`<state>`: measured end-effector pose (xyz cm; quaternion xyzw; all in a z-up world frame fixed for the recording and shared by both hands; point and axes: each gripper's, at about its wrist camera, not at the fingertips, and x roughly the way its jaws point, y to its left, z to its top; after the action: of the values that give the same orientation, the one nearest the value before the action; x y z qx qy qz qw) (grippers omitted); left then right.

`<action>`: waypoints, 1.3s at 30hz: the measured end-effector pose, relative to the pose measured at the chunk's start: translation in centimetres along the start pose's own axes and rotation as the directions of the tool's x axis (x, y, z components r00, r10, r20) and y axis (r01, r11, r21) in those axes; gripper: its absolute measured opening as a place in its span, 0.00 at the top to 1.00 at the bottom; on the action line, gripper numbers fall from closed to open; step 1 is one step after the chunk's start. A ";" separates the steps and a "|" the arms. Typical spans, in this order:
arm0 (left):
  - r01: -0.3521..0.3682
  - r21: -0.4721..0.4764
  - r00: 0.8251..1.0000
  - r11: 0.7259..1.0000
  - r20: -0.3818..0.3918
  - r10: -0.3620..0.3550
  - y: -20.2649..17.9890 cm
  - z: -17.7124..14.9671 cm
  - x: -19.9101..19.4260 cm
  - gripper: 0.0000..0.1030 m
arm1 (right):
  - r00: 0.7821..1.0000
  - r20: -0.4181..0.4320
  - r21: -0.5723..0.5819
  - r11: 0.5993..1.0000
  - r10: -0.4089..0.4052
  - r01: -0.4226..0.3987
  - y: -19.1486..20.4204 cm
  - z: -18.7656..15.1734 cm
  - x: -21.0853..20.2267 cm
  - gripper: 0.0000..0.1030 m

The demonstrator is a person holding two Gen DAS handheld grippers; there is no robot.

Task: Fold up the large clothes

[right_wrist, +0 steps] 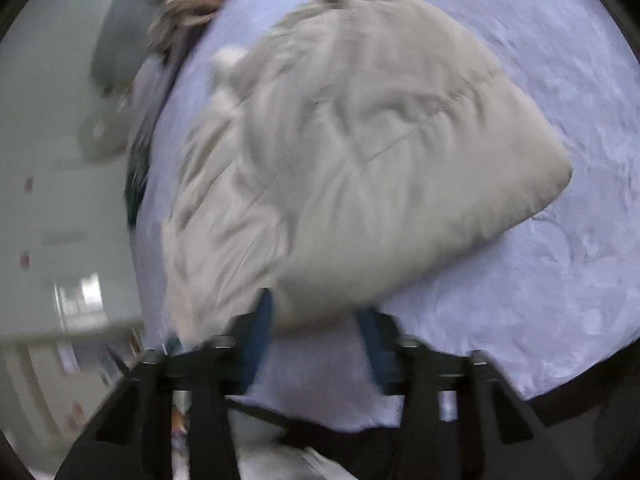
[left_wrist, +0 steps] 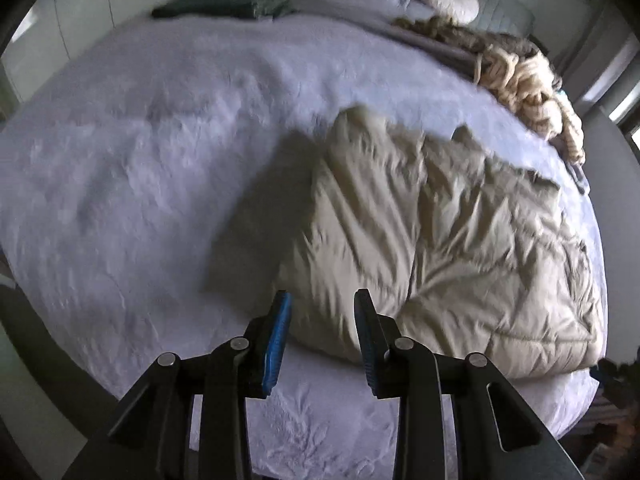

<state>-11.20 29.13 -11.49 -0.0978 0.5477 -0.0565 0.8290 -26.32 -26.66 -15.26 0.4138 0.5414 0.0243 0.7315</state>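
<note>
My left hand-held gripper (left_wrist: 322,300) hangs closest, its blue-padded jaws apart with nothing between them, above the near edge of the bed (left_wrist: 140,184). My right hand-held gripper (right_wrist: 316,312) is blurred; its jaws stand apart at the near edge of the jacket (left_wrist: 440,240), and I cannot tell whether they pinch it. The puffy beige jacket lies folded on the pale bedspread, towards its right side. A dark green folded cloth (left_wrist: 228,2) and a tangled cream throw (left_wrist: 532,76) lie beyond it.

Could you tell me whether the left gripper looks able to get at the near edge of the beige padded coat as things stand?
Probably yes. The left gripper hangs with its jaws apart and nothing between them, just above the beige padded coat lying on the bedspread. Nothing sits between the gripper and the coat's near edge.
</note>
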 end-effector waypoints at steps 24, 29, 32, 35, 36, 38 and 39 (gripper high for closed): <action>-0.021 0.116 0.977 0.993 -0.208 0.045 -5.9 1.8 5.1 0.66 | 0.958 0.098 0.035 0.963 -0.269 0.267 -0.5 3.2 0.0 0.78; -0.019 0.184 0.983 0.983 -0.174 0.051 -8.7 0.9 2.6 0.61 | 0.964 0.076 -0.031 0.966 -0.253 0.256 0.9 2.5 0.5 0.74; -0.046 0.184 0.990 0.982 -0.124 0.069 -9.5 0.0 0.6 0.02 | 0.967 0.068 -0.072 0.965 -0.247 0.252 1.4 1.9 0.6 0.67; -0.072 0.195 0.991 0.978 -0.098 0.092 -10.2 -0.9 -0.7 0.02 | 0.969 0.057 -0.087 0.965 -0.242 0.246 1.4 0.3 0.2 0.67; -0.075 0.193 0.990 0.978 -0.100 0.096 -10.2 -1.0 -0.8 0.02 | 0.970 0.052 -0.084 0.967 -0.238 0.241 1.0 0.1 -0.1 0.67; -0.079 0.191 0.990 0.978 -0.097 0.099 -10.3 -1.5 -1.1 0.02 | 0.971 0.041 -0.079 0.968 -0.236 0.239 0.5 -0.2 -0.1 0.66; -0.081 0.190 0.990 0.978 -0.096 0.101 -10.2 -1.6 -1.1 0.02 | 0.970 0.037 -0.078 0.967 -0.240 0.242 0.3 -0.4 -0.1 0.66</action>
<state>-12.95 19.27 -8.79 0.0083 0.5868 -0.0745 0.8063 -26.51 -26.28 -14.99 0.3149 0.5763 -0.0482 0.7526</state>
